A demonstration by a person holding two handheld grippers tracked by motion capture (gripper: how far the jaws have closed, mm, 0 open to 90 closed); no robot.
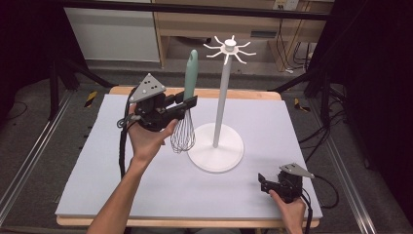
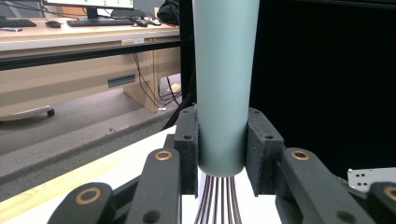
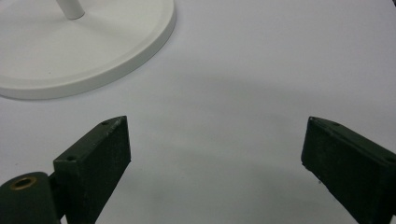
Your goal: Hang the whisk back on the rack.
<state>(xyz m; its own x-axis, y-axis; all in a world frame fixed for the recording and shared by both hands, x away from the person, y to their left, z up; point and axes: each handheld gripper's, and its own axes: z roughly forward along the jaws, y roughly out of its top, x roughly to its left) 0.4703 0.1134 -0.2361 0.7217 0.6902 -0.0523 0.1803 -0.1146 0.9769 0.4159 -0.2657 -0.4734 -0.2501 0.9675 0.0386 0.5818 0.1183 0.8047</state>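
Standing upright with its wire loops downward, a whisk (image 1: pixel 186 109) with a pale green handle is clamped at the lower handle between the pads of the left gripper (image 1: pixel 187 103), held clear above the grey mat (image 1: pixel 146 185) at about 9 o'clock from the white hook stand (image 1: pixel 217 146). The stand is set near the mat's centre, its base just beside the wire loops. The right gripper (image 1: pixel 263 184), at about 4 o'clock from the stand, is held with jaws spread wide and nothing between them.
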